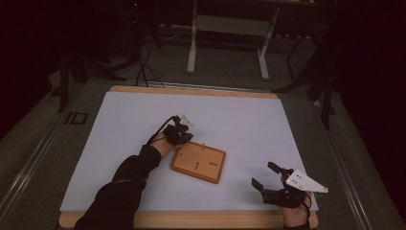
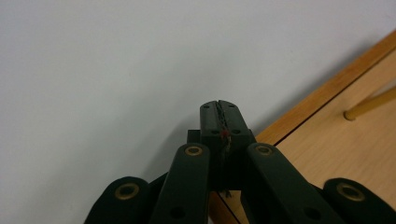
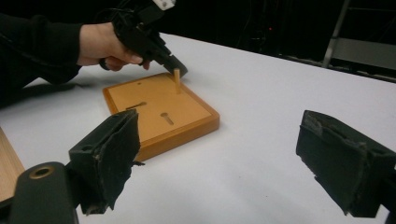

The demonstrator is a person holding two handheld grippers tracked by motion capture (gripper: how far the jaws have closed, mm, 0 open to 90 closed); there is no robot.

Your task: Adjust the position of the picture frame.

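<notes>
The person is wearing a black long sleeve. The left gripper is showing black arms with round gold screws. The right gripper is carrying a grey three-cornered plate on top, its black pads are looking worn and torn, and a black cable is trailing from the left one.

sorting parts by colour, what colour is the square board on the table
Light orange-brown wood board, clearest in the right gripper view.

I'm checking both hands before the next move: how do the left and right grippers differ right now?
The left gripper has its jaws shut with nothing between them; the right gripper stands wide open and empty. The left gripper sits at the far edge of the wooden board, near the upright peg; the right gripper is off to the side over the white table cover, apart from the board. Both are black, two-jawed and hand-held.
</notes>
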